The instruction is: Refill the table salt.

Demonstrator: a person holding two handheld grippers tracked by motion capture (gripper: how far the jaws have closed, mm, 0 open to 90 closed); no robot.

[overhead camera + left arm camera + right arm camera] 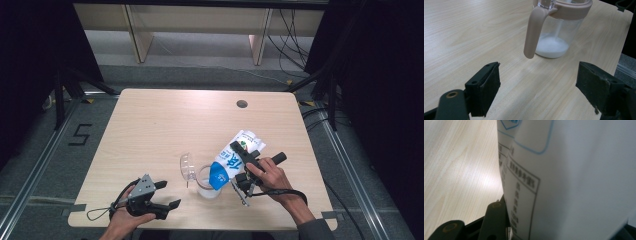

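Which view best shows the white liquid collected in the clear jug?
The left gripper view: the liquid pools at the jug's bottom, close and sharp. The high view shows the jug small, partly under the tilted carton.

Lab recording bay: black curtains [30, 45], floor rails [35, 165], taped "5" [80, 134], loose cables [292, 37]

Ahead of the left gripper [537, 87], its jaws wide apart, bare table [469, 30] runs clear up to the pitcher [559, 27], whose drooping handle [532, 32] hangs nearest. Between the right gripper's [245, 159] jaws the tilted carton [574, 180] blocks all passage; open tabletop lies beside its left jaw.
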